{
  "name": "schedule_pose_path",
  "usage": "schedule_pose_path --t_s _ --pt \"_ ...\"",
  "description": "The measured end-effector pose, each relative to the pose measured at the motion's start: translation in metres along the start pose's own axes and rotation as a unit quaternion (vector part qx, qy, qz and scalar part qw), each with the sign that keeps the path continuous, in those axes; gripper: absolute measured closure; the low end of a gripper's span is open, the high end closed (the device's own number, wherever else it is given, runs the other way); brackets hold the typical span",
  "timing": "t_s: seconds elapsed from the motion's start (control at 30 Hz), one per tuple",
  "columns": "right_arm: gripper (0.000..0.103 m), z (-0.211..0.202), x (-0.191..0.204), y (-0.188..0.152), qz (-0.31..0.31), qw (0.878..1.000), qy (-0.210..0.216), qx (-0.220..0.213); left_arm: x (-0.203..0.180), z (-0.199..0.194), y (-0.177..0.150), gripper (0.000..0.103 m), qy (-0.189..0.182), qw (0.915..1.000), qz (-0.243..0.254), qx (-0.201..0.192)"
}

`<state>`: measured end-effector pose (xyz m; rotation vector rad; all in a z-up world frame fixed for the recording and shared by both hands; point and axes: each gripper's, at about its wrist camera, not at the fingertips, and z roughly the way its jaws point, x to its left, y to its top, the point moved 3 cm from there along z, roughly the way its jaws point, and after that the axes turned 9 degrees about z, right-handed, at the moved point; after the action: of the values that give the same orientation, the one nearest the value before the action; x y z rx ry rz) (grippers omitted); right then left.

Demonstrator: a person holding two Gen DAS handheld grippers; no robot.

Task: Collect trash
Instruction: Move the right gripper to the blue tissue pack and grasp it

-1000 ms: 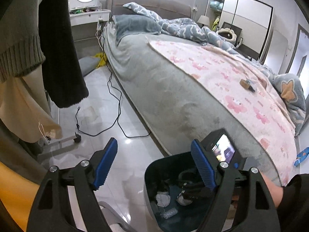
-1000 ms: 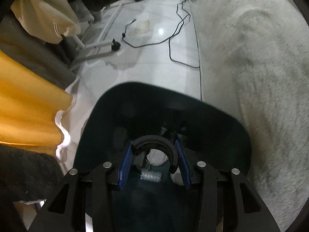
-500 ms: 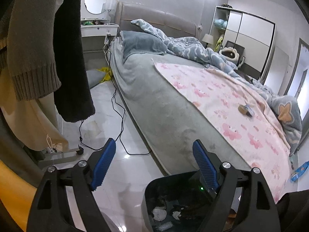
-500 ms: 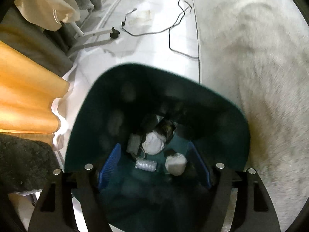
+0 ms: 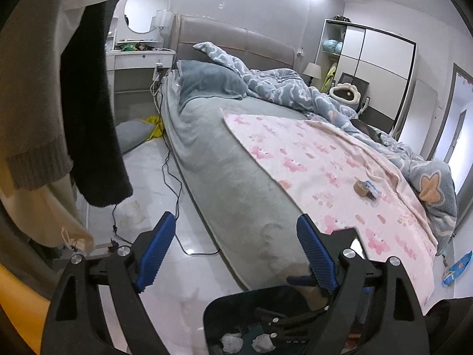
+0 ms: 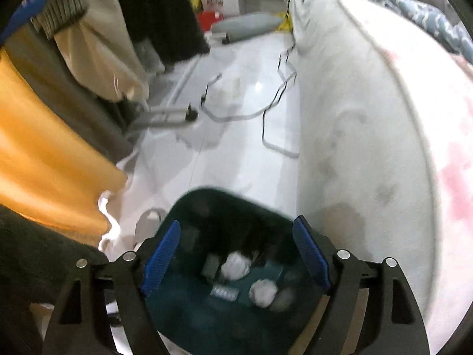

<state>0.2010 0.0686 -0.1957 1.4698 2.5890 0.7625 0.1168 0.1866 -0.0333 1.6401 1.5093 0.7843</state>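
Looking across a bedroom: a pale glossy floor [image 5: 153, 177] with a black cable [image 5: 174, 183] snaking beside a big bed [image 5: 236, 183]. The bed wears a grey cover, a pink flowered sheet [image 5: 334, 174] on top and a rumpled blue duvet [image 5: 283, 88] toward the headboard. A roll of tape [image 5: 361, 188] sits on the pink sheet. Clothes hang along the left, a dark garment [image 5: 91, 112] among them, with a round mirror [image 5: 147, 7] on the far wall.

Down at the foot of the bed stands the dark bin [image 6: 233, 216], close against the mattress, with crumpled white paper wads [image 6: 235, 269] on its bottom.

Against a second ago, the right wrist view has pulled up: the bin filled that view then and a black ring sat clamped between the blue pads; now the ring is gone from them and more floor shows. The left wrist view has lifted too, taking in more wall.

The right gripper [image 6: 236, 257] hangs over the bin's mouth, jaws opening, nothing between them. The left gripper [image 5: 238, 251] is spread wide and opening as well, empty, pointing along the bed's edge.
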Motion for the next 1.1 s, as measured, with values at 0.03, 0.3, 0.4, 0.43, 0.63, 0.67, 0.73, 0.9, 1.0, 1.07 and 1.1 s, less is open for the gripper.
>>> schedule_pose_path --t_s 0.03,0.3,0.4,0.43,0.63,0.67,0.73,0.9,1.0,1.07,1.1 --pt "0.022 -0.01 -0.005 0.006 0.002 1.0 0.003 -0.018 -0.003 0.002 0.002 0.017 0.0 1.0 0.0 0.0" --pt "0.019 -0.059 -0.045 0.036 0.005 0.995 -0.012 -0.1 -0.029 0.025 0.022 0.017 -0.011 0.9999 0.006 0.001" --pt "0.019 -0.072 -0.066 0.046 0.008 0.993 -0.021 -0.116 -0.041 0.037 0.03 0.017 -0.015 0.9998 0.009 0.003" --pt "0.019 -0.076 -0.073 0.05 0.008 0.992 -0.024 -0.121 -0.045 0.042 0.033 0.017 -0.016 0.9998 0.009 0.003" --pt "0.015 -0.101 -0.128 0.064 0.016 0.987 -0.053 -0.153 -0.074 0.073 0.049 0.016 -0.03 0.9994 0.016 0.007" --pt "0.015 -0.107 -0.141 0.066 0.021 0.985 -0.057 -0.159 -0.079 0.078 0.051 0.016 -0.032 0.9993 0.018 0.007" --pt "0.012 -0.116 -0.166 0.071 0.032 0.983 -0.064 -0.171 -0.089 0.088 0.055 0.016 -0.037 0.999 0.023 0.009" --pt "0.011 -0.132 -0.22 0.079 0.063 0.978 -0.074 -0.184 -0.11 0.115 0.063 0.016 -0.049 0.9983 0.027 0.014" --pt "0.011 -0.138 -0.253 0.08 0.082 0.975 -0.077 -0.191 -0.123 0.136 0.067 0.016 -0.056 0.9979 0.027 0.02" --pt "0.01 -0.139 -0.276 0.08 0.096 0.973 -0.079 -0.192 -0.13 0.146 0.07 0.016 -0.062 0.9975 0.025 0.023" --pt "0.01 -0.139 -0.285 0.079 0.102 0.973 -0.078 -0.191 -0.134 0.15 0.071 0.016 -0.065 0.9973 0.025 0.024"
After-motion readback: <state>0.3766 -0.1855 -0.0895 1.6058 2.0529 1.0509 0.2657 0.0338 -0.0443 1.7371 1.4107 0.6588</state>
